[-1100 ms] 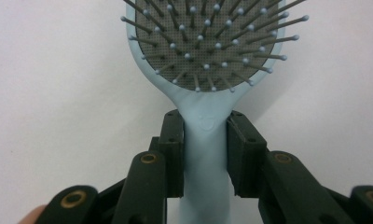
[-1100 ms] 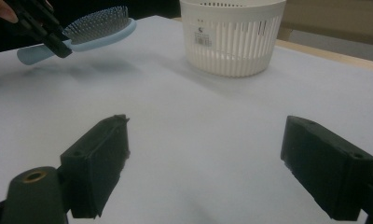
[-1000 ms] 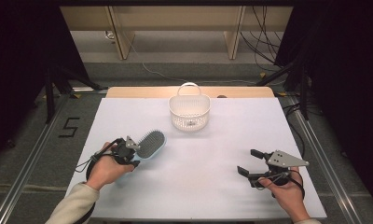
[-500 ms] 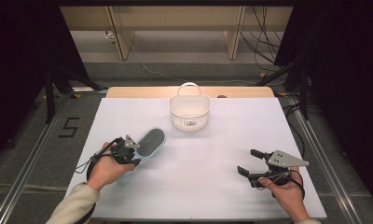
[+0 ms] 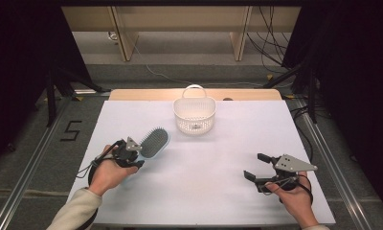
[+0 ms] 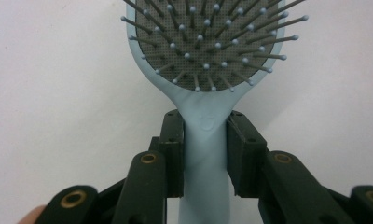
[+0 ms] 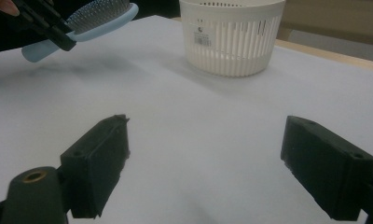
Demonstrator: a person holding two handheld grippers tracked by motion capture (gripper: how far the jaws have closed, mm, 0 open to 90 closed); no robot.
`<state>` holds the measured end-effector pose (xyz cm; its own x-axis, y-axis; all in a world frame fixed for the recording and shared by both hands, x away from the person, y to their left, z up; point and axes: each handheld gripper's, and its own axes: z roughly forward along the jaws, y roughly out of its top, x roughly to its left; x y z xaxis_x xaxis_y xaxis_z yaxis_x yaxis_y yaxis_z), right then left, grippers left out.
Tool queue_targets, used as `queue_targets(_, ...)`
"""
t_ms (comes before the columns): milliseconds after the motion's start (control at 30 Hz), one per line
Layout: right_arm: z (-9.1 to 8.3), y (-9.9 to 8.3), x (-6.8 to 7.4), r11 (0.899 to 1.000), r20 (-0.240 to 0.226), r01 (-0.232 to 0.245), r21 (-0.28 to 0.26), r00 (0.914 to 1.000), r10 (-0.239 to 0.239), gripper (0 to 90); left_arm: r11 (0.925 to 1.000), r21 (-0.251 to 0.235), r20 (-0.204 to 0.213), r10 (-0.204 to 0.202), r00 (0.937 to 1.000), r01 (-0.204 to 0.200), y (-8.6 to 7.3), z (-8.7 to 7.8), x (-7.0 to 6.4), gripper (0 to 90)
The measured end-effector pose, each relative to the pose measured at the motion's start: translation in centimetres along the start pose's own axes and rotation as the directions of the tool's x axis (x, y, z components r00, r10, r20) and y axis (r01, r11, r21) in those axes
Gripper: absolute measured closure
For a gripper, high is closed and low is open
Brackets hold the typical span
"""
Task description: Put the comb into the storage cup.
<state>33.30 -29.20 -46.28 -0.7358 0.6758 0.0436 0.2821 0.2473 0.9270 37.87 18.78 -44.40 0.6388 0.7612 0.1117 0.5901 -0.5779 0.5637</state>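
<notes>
We judge the brush (image 6: 207, 154) light and stiff; left gripper (image 6: 205, 140) clamps its handle neck; right gripper (image 7: 208, 163) gapes, idle.

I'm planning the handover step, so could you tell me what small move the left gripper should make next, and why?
Probably carry the hairbrush toward the white basket. The left gripper already clamps its handle, the brush looks lifted off the table, and the right gripper rests open and apart.

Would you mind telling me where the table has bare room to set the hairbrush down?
Most of the white table is bare: the wide middle between the left gripper holding the hairbrush and the open right gripper, and both sides of the basket. Only the far centre is occupied.
</notes>
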Motion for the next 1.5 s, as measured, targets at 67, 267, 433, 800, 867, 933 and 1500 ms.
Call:
queue_targets(67,-0.01,0.00,0.01,1.000,-0.001,0.001,0.000,1.0000,-0.001,15.9,1.0000,-0.007,0.002,-0.005,1.0000,0.005,0.01,0.02,0.02,70.0)
queue_targets(267,0.00,0.01,0.00,1.000,-0.001,0.001,0.001,1.0000,-0.001,15.9,0.9995,-0.023,0.002,-0.024,0.9997,0.024,0.02,-0.05,0.13,70.0)
queue_targets(433,0.00,0.00,-0.01,1.000,0.001,0.001,0.000,1.0000,-0.001,15.9,0.9986,-0.041,-0.003,-0.033,0.9994,0.033,0.06,-0.12,0.13,70.0)
queue_targets(800,0.01,0.00,-0.02,1.000,0.001,0.001,0.000,1.0000,-0.001,15.9,0.9956,-0.078,-0.008,-0.052,0.9986,0.051,0.18,-0.39,0.27,70.0)
queue_targets(867,0.00,0.01,0.00,1.000,0.001,0.000,0.000,1.0000,0.000,15.9,0.9947,-0.085,-0.002,-0.060,0.9982,0.059,0.17,-0.41,0.34,70.0)
queue_targets(933,0.00,0.00,0.00,1.000,0.001,0.001,0.001,1.0000,-0.001,15.9,0.9930,-0.096,0.003,-0.069,0.9976,0.069,0.15,-0.40,0.43,70.0)
queue_targets(1500,0.00,0.01,0.01,1.000,0.000,-0.001,-0.001,1.0000,0.001,15.9,0.9846,-0.147,0.010,-0.094,0.9955,0.095,0.22,-0.58,0.58,70.0)
